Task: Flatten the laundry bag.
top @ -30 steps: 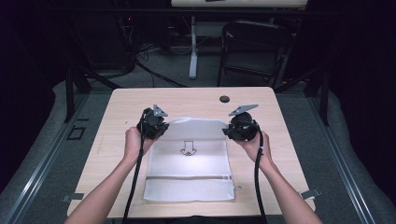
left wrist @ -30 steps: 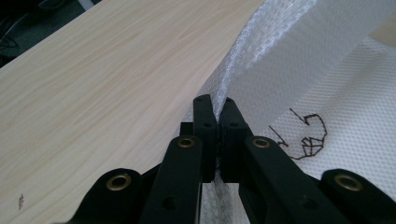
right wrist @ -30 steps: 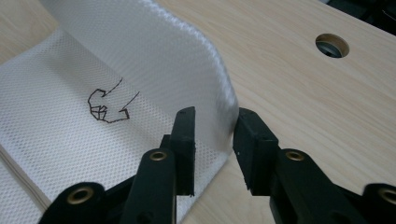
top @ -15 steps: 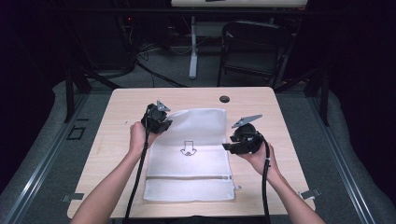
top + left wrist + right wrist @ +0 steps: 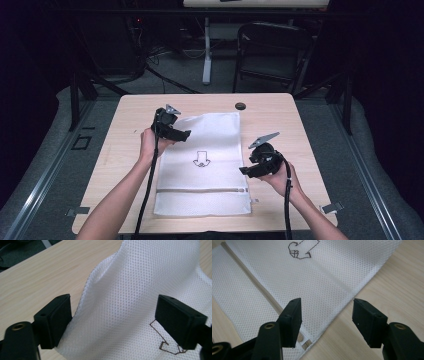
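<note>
Each tool was black, with a grey three-cornered plate on top and a black cable trailing from its body along the forearm. The left tool [image 5: 172, 131] and the right tool [image 5: 256, 169] each had two thick, block-shaped black jaws with small screw holes. A brass-coloured rivet sat in each jaw arm. The person's forearms were bare, without sleeves.

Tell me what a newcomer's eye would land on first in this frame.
The white mesh laundry bag lying flat mid-table, with a dark arrow outline at its centre and a zipper across its near end. The left tool sits at the bag's far left corner, jaws open astride a raised fold of mesh; its jaws have just been opening. The right tool, also open, hovers at the bag's right edge near the zipper.
</note>
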The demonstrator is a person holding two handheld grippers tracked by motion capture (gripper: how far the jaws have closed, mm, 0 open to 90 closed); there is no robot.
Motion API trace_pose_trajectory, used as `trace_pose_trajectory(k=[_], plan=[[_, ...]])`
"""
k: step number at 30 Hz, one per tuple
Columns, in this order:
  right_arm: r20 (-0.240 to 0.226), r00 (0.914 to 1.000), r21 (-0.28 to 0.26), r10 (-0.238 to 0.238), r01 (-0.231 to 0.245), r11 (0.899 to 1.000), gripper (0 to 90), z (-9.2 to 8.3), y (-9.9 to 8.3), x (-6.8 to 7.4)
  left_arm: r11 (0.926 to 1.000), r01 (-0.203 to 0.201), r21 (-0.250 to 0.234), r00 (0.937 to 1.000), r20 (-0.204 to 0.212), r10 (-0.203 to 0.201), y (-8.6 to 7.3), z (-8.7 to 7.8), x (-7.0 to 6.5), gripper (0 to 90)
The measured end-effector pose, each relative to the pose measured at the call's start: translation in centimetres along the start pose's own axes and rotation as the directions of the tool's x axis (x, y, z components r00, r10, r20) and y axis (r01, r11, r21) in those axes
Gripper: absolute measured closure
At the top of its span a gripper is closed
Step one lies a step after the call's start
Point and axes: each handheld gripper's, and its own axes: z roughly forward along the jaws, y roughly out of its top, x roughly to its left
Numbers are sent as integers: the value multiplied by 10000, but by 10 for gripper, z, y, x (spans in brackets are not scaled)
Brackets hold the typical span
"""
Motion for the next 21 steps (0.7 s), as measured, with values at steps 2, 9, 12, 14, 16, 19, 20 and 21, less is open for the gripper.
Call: trace_pose_trajectory(k=[2,9,12,14,16,19,20,21], plan=[[32,10000,129,-56,55,9999,383,0,-2,1,9999,-29,-145,9999,-125,27,1,-3,1,57],[-185,9996,59,211,-210,9998,359,0,-10,0,9996,249,-119,9987,446,-244,6,-10,2,5],[-342,9991,61,250,-248,9997,357,1,-12,-1,9993,310,-194,9961,832,-293,4,-16,-3,3],[-263,9993,34,265,-264,9996,360,1,-12,0,9989,357,-302,9930,1140,-321,1,-20,-8,3],[-194,9996,77,190,-189,9998,383,1,-12,0,9989,324,-349,9895,1420,-271,-4,-25,-15,3],[-255,9995,-25,184,-185,9998,453,1,-13,1,9995,215,-229,9832,1819,-170,-10,-29,-24,3],[-319,9994,-19,159,-160,9999,501,1,-13,1,9996,210,-204,9809,1939,-167,-13,-31,-27,3],[-278,9995,-15,117,-118,9999,555,1,-13,1,9997,196,-122,9768,2135,-165,-15,-32,-31,3]])
